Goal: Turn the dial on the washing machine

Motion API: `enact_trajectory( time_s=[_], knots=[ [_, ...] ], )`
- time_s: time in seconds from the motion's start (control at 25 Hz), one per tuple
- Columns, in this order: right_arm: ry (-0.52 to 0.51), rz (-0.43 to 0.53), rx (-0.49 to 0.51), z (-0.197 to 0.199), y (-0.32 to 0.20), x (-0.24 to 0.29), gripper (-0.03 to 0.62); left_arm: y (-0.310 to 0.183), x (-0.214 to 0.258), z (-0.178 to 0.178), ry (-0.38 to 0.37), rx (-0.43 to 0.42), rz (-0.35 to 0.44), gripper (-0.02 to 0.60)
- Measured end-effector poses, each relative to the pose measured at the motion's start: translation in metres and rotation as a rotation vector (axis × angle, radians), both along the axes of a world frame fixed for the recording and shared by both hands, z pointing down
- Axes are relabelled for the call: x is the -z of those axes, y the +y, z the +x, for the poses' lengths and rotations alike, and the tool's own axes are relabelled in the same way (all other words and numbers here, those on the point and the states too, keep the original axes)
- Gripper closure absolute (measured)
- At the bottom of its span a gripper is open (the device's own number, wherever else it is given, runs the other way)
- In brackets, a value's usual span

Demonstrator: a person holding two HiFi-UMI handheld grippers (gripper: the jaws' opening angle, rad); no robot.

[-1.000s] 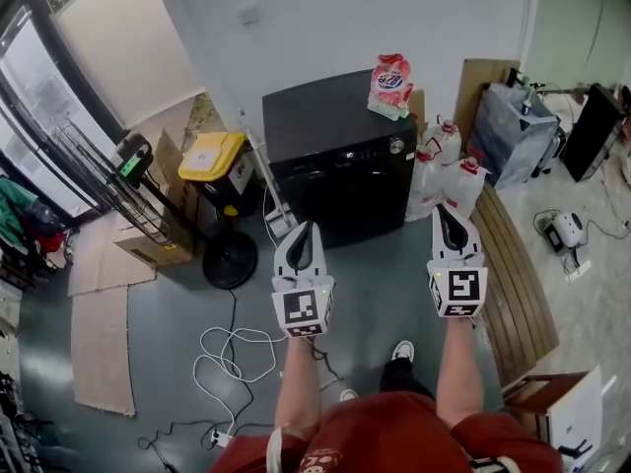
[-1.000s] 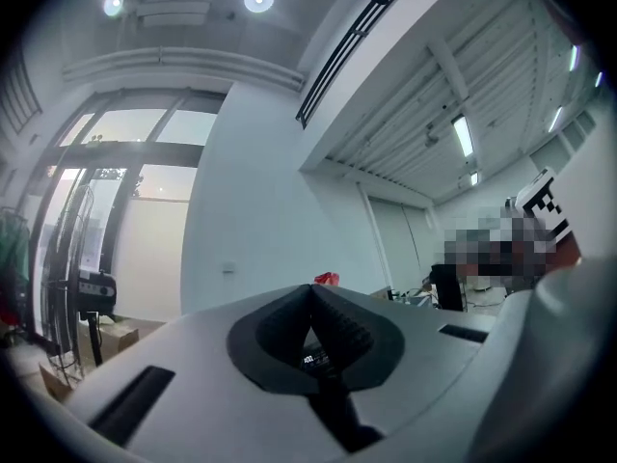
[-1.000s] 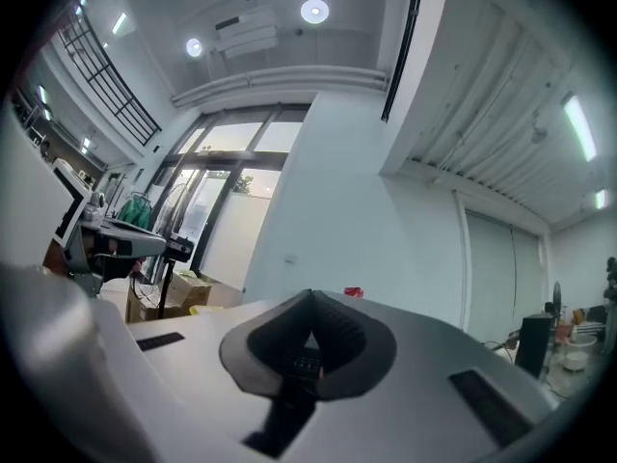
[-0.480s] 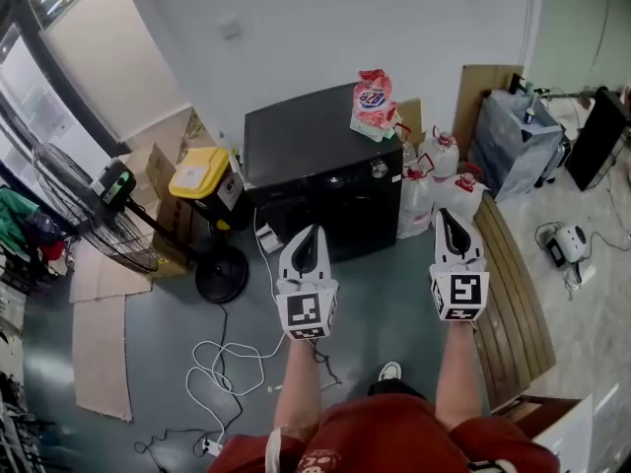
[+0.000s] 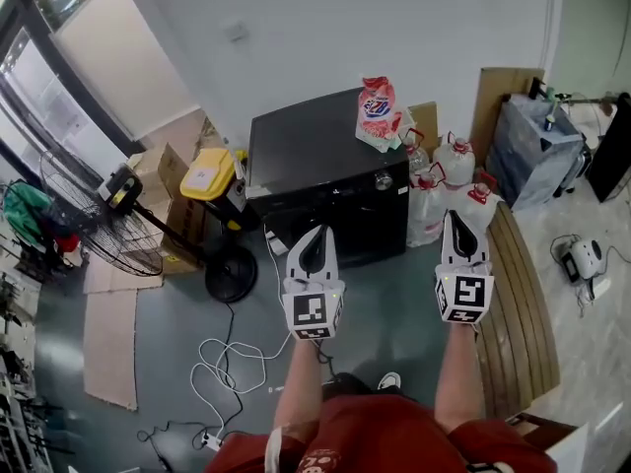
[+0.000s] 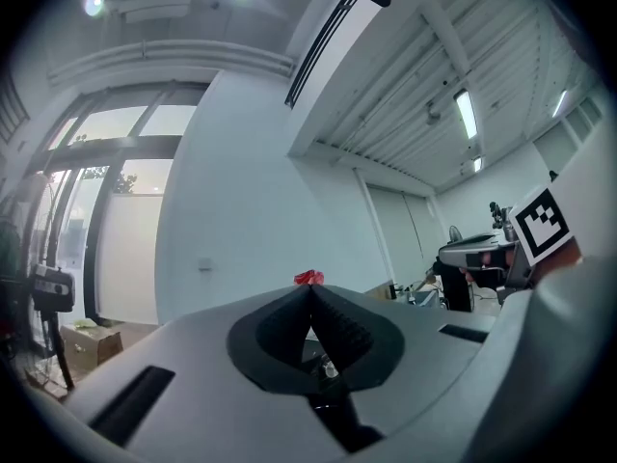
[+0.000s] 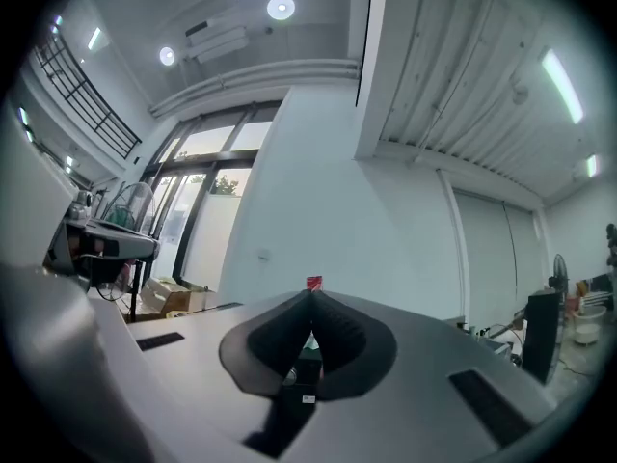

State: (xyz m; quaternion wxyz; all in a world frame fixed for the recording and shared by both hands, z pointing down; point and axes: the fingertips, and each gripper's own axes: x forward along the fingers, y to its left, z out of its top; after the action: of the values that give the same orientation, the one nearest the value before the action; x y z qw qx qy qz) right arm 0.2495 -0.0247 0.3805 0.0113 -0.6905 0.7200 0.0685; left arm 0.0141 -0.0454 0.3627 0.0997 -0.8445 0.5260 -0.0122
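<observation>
The black washing machine (image 5: 320,151) stands against the white wall. Its silver dial (image 5: 385,179) sits at the right end of the front panel, and a pink detergent bag (image 5: 376,112) lies on the top at the right. Both grippers are held out level in front of the machine and short of it, touching nothing. My left gripper (image 5: 314,233) is shut and empty before the machine's lower front. My right gripper (image 5: 455,217) is shut and empty too, off to the right of the dial. In each gripper view the jaws meet at the tip (image 6: 310,289) (image 7: 310,295).
Left of the machine stand a yellow-lidded bin (image 5: 207,177) and a floor fan (image 5: 99,223) on a round base. Water jugs (image 5: 452,164) stand at its right, beside a wooden slatted bench (image 5: 518,304). A white cable (image 5: 232,358) loops across the floor by my feet.
Both grippers have come forward together toward the washing machine, which now sits slightly nearer in the head view. Their jaws have stayed shut.
</observation>
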Motion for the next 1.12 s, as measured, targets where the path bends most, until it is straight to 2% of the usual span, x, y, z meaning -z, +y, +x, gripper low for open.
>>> enact_trajectory(
  time_s=[0.24, 0.36, 0.64, 0.88, 1.12],
  knots=[
    [0.023, -0.018, 0.039, -0.003, -0.035, -0.013, 0.585, -0.032, -0.014, 0.005, -0.017, 0.009, -0.008, 0.572],
    [0.037, -0.021, 0.048, -0.006, -0.057, -0.013, 0.585, -0.049, -0.013, -0.001, 0.001, 0.018, -0.003, 0.572],
    [0.087, -0.008, 0.094, -0.038, -0.128, 0.004, 0.585, -0.111, -0.005, -0.035, 0.042, 0.060, 0.027, 0.572],
    [0.040, 0.011, 0.123, -0.062, -0.185, 0.020, 0.585, -0.165, -0.001, -0.065, 0.044, 0.090, 0.043, 0.572],
    [0.051, -0.004, 0.129, -0.093, -0.241, 0.014, 0.585, -0.217, -0.009, -0.106, 0.072, 0.129, 0.029, 0.572]
  ],
)
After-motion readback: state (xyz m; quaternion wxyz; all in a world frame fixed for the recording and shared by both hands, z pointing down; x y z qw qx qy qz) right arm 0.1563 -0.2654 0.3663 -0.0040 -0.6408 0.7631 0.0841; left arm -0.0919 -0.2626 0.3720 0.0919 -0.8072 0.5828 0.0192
